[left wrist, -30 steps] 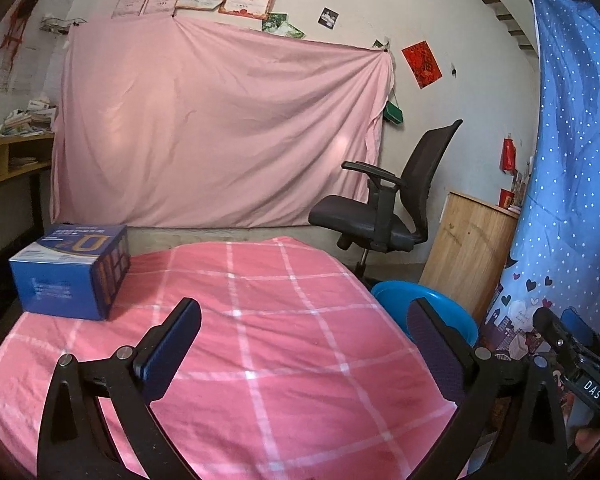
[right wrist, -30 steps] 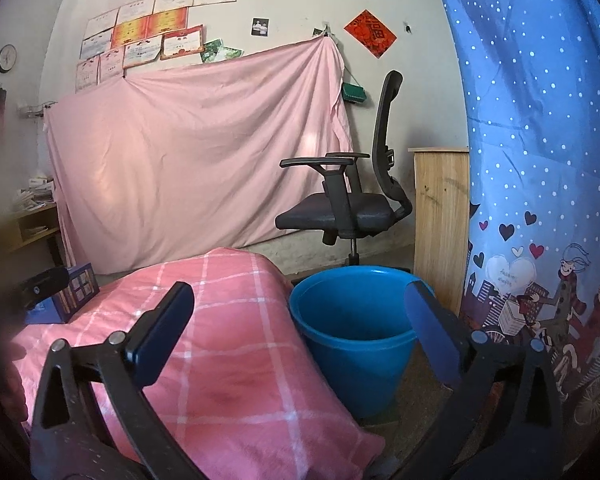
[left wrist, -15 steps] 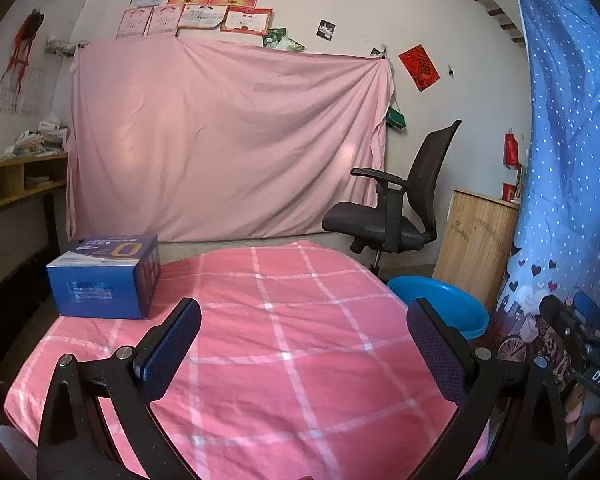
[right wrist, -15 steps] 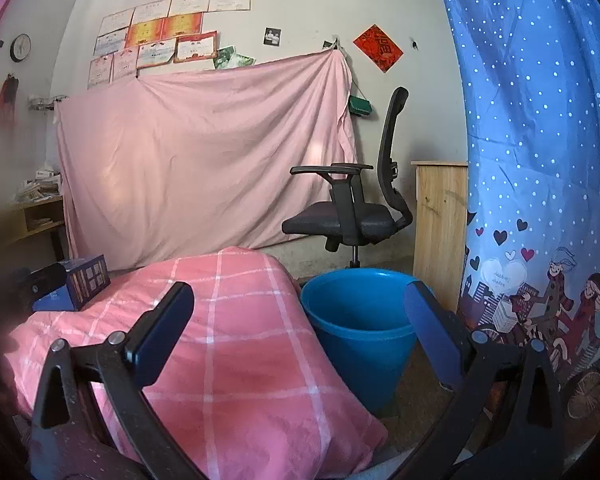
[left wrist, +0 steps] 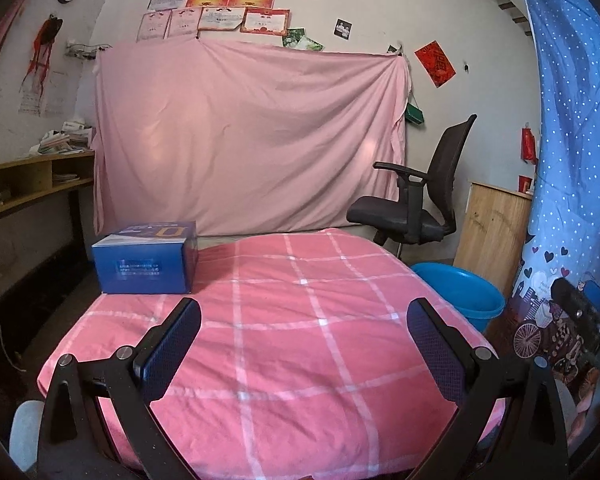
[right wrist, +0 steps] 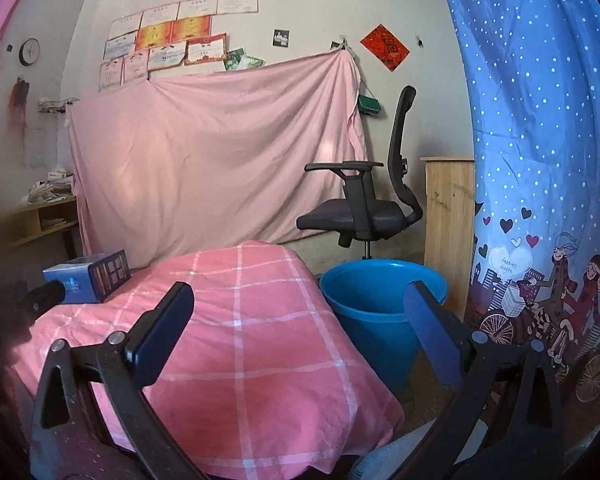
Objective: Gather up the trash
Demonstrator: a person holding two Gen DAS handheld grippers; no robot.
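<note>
A blue cardboard box (left wrist: 146, 258) stands at the far left of a table covered with a pink checked cloth (left wrist: 284, 332); it also shows in the right wrist view (right wrist: 88, 276). A blue plastic bucket (right wrist: 380, 312) stands on the floor right of the table, and shows in the left wrist view (left wrist: 460, 294). My left gripper (left wrist: 304, 340) is open and empty above the table's near edge. My right gripper (right wrist: 300, 328) is open and empty, off the table's right front corner, near the bucket. No other trash shows on the cloth.
A black office chair (left wrist: 416, 208) stands behind the bucket, beside a wooden cabinet (left wrist: 492, 232). A blue dotted curtain (right wrist: 540, 160) hangs at the right. A pink sheet (left wrist: 244, 140) covers the back wall. A wooden shelf (left wrist: 24, 184) runs along the left wall.
Both grippers have drawn back and risen slightly; the table, box and bucket now sit farther away in view. Both stay open and empty.
</note>
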